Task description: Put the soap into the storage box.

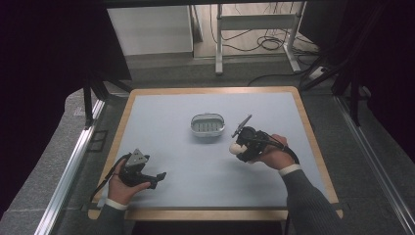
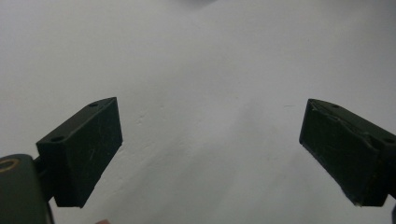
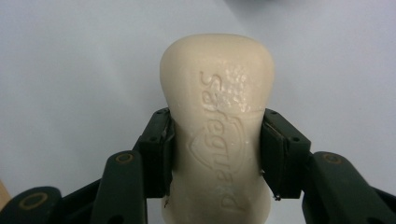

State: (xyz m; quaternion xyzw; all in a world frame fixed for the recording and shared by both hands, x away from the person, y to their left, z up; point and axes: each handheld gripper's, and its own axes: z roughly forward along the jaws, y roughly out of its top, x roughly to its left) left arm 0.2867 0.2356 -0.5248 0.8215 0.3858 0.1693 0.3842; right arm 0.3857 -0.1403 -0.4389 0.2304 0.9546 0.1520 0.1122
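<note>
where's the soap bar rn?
Clamped in the right gripper: soap bar sits right of centre in the high view, just right of the soap dish.

The cream soap bar bears the embossed word "Safeguard" with a shield emblem along its face.

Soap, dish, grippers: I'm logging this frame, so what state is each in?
Soap bar: clamped between the right gripper's jaws, off the table.
Soap dish: upright mid-table, nothing in it.
Right gripper: shut on the soap bar.
Left gripper: open, holding nothing, low over the table.
</note>
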